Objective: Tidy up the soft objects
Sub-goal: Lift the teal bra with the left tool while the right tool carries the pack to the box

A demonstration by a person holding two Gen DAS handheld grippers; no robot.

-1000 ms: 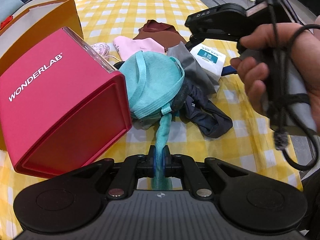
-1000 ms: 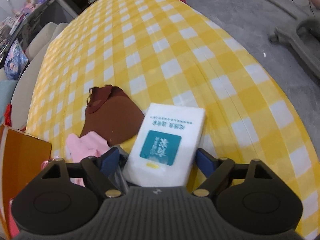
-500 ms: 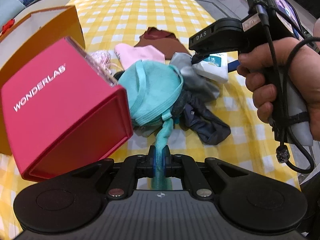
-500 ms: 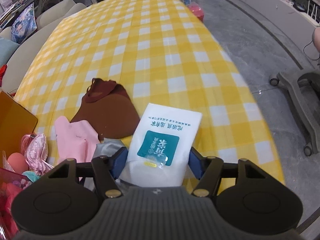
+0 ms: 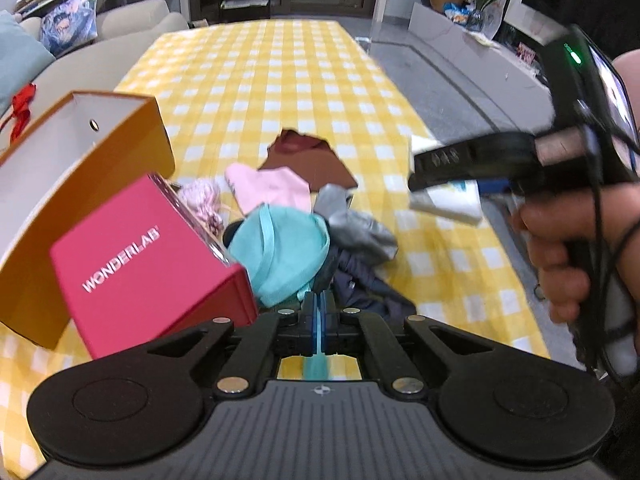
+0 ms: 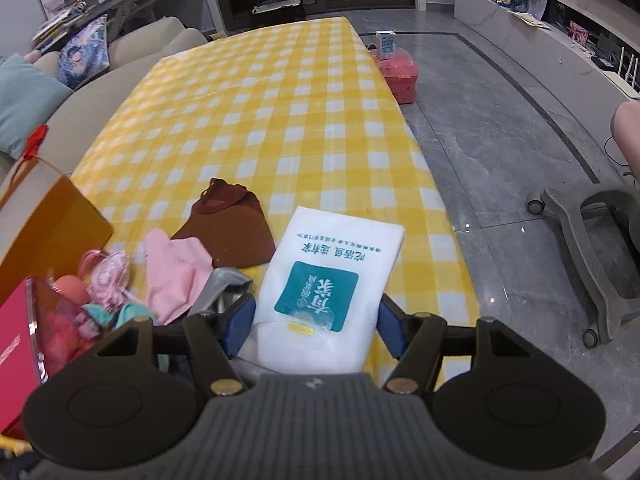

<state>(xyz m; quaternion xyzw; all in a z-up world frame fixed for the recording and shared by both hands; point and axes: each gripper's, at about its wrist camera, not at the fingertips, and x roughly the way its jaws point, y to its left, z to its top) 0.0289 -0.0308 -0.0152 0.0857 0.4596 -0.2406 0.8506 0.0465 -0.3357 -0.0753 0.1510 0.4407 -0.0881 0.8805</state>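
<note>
- Counter: yellow-and-white checked cloth, centre frame; grey tiled floor right, sofa upper left.
- Orange box, left: open, inside not visible.
- Red box, lower left: contents unclear.
- Clothes pile, centre, beside red box.
- Left tool: clamped on teal cloth.
- Right tool: gripping white tissue pack, lower centre.

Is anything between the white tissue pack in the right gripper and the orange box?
Yes. Between the tissue pack, clamped in the right gripper, and the orange box lies the clothing pile, the teal garment uppermost, with the red box leaning beside it.
</note>
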